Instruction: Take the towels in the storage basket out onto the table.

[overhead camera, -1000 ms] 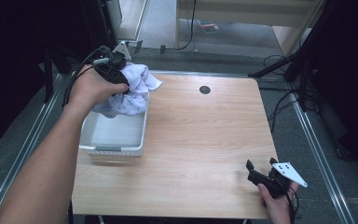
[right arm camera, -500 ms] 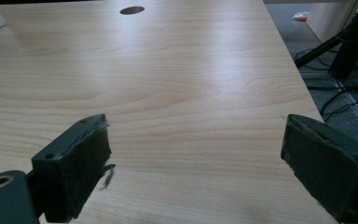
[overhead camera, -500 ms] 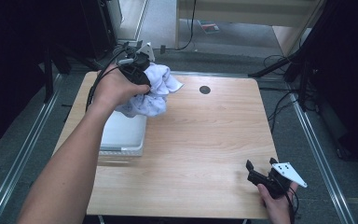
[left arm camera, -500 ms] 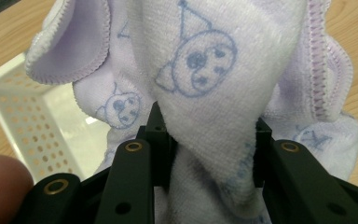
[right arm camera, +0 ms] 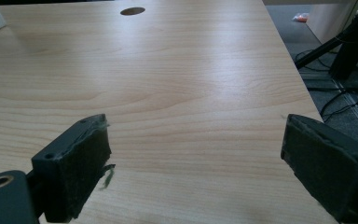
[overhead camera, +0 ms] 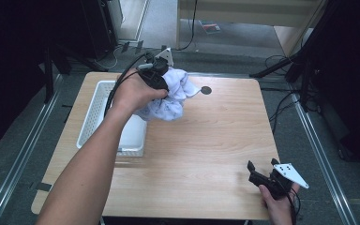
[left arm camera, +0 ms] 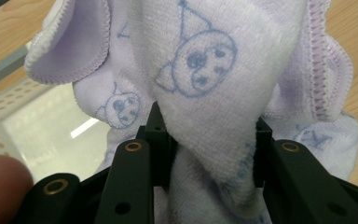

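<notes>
Lilac towel (left arm camera: 214, 70), cartoon-printed up close, pinched in left gripper (overhead camera: 155, 78) fingers; right gripper (right arm camera: 196, 172) fingers spread.

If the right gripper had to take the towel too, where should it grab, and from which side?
Probably the loose stitched hem of the towel hanging on the side away from the left gripper, approached from the open table side. That edge droops free, while the middle is bunched between the left jaws.
</notes>
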Available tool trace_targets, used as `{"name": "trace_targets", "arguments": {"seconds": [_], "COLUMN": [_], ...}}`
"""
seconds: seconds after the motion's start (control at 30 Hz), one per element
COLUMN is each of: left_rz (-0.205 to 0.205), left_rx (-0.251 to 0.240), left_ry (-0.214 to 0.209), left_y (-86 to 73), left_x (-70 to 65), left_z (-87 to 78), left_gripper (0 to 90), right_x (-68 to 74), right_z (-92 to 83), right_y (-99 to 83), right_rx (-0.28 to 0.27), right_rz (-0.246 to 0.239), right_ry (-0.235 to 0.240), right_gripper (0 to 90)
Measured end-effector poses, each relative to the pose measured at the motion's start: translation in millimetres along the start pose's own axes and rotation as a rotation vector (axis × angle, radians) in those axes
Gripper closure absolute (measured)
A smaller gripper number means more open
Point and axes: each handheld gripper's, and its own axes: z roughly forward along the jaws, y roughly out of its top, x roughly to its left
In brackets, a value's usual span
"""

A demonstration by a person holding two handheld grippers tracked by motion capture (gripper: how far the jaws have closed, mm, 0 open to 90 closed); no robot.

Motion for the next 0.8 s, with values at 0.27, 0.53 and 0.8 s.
{"name": "trace_targets", "arguments": {"seconds": [0.27, 0.53, 0.8], "left_rz": [0.027, 0.052, 0.061], "left_rx": [0.011, 0.003, 0.032], "left_ry": [-0.008, -0.033, -0.073], "left_y": [6.8, 15.5, 19.3], "left_x": [-19.1, -39.4, -51.5], "left_z": [15.7, 31.1, 60.9], "left_gripper": [64.8, 64.7, 64.1], "right_x": [0.4, -0.1, 0.1], "right_z": [-0.2, -0.2, -0.8], "right_y": [0.0, -0.1, -0.4], "right_rx": [0.001, 0.0, -0.004], "right_rz": [0.001, 0.003, 0.002], "right_ry": [-0.001, 0.01, 0.008], "right_gripper": [8.0, 8.0, 8.0]}}
